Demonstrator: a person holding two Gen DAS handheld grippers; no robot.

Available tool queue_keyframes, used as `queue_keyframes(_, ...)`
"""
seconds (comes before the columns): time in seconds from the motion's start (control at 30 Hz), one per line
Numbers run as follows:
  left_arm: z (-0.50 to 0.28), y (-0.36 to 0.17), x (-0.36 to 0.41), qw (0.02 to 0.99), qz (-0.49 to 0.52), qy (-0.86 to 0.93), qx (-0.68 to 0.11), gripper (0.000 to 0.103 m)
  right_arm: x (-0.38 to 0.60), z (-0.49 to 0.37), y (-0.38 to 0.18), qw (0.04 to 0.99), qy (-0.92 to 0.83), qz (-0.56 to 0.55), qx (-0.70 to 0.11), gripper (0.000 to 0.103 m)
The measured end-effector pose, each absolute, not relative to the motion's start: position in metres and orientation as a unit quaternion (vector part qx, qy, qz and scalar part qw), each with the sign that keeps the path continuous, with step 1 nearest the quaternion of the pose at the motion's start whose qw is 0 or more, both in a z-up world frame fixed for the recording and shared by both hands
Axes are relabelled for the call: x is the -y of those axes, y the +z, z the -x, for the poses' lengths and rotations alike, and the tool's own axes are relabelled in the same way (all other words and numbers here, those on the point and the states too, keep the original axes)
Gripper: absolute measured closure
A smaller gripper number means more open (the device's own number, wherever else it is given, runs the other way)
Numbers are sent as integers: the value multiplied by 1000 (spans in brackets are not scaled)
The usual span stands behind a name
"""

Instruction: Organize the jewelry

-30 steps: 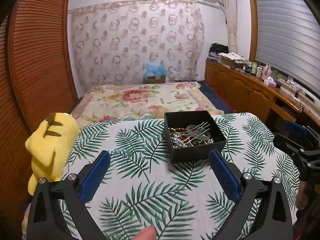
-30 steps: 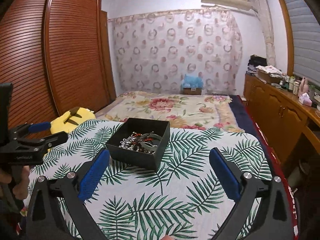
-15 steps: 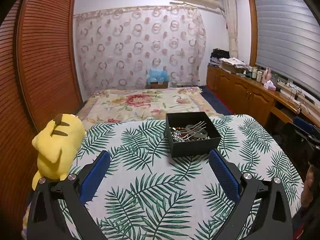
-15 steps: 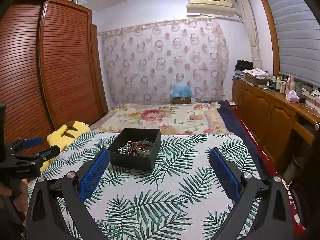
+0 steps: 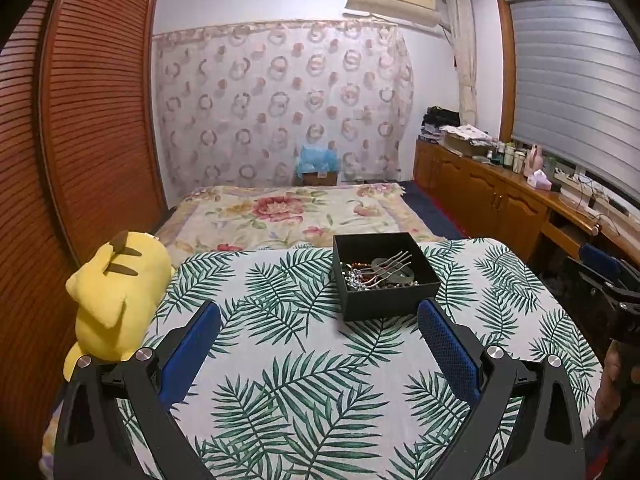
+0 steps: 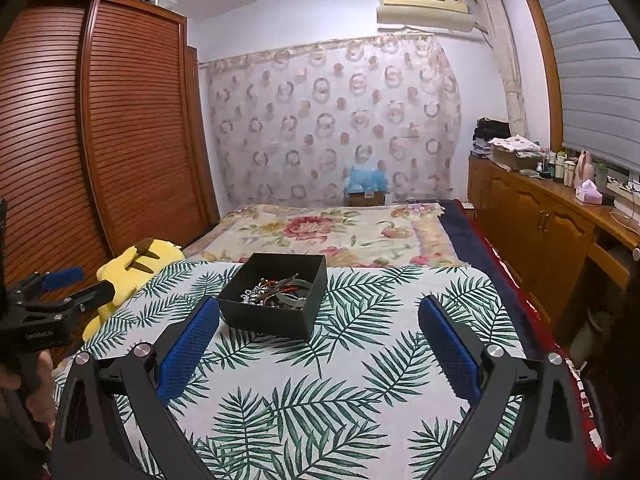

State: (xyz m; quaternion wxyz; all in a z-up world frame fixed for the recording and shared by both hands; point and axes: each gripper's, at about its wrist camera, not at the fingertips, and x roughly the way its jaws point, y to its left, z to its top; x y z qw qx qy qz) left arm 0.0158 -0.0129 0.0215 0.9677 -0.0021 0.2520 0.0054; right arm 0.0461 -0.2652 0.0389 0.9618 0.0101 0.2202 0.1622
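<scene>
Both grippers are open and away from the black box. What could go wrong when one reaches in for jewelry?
1. The pieces in the box lie tangled, so lifting the hair fork may drag chains along.
2. The box sits loose on a cloth over the bed; a push from the left gripper or right gripper may slide or tip it.

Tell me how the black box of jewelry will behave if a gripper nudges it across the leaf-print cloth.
The black box is low and wide, so it would probably slide rather than tip. The leaf-print cloth may bunch and drag with it. The loose jewelry inside, chains and a metal hairpin, would likely shift and rattle.
</scene>
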Motion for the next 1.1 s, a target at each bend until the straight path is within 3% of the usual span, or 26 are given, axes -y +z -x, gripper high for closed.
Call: queue_keyframes(1.1, -16, 24, 12, 968, 0, 3, -252, 8, 259, -49, 35, 960, 167, -10, -223, 3)
